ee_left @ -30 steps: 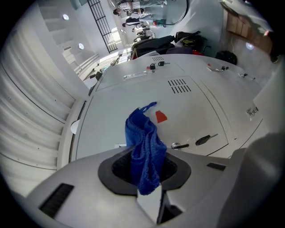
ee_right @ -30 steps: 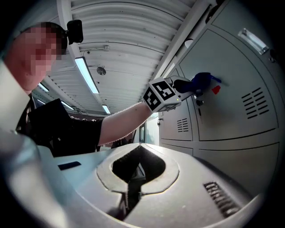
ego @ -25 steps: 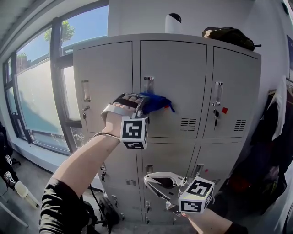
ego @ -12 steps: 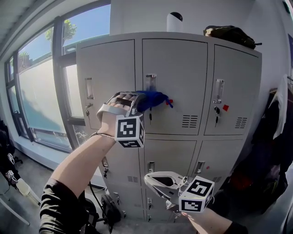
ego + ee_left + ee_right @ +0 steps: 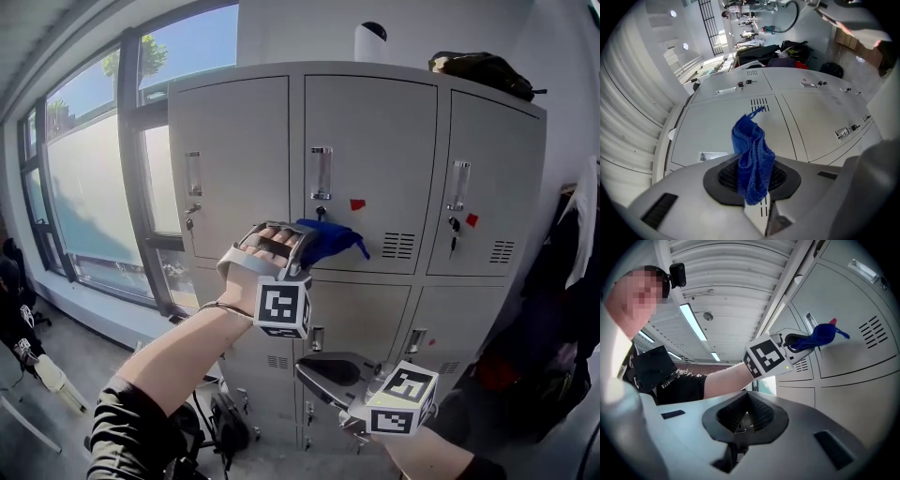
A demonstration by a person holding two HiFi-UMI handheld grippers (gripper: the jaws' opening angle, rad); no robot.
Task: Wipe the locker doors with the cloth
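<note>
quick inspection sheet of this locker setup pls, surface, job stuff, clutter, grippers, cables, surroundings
surface: grey locker doors; the middle top door has a handle and a red sticker
job's things: blue cloth, bunched, at the lower part of that door, left of the vent slots
clutter: dark bag and white rounded object on top of the lockers
grippers: left gripper shut on the cloth; right gripper shut, empty, held low and away from the doors
cables: nothing seen
surroundings: large window on the left, hanging clothes on the right
</note>
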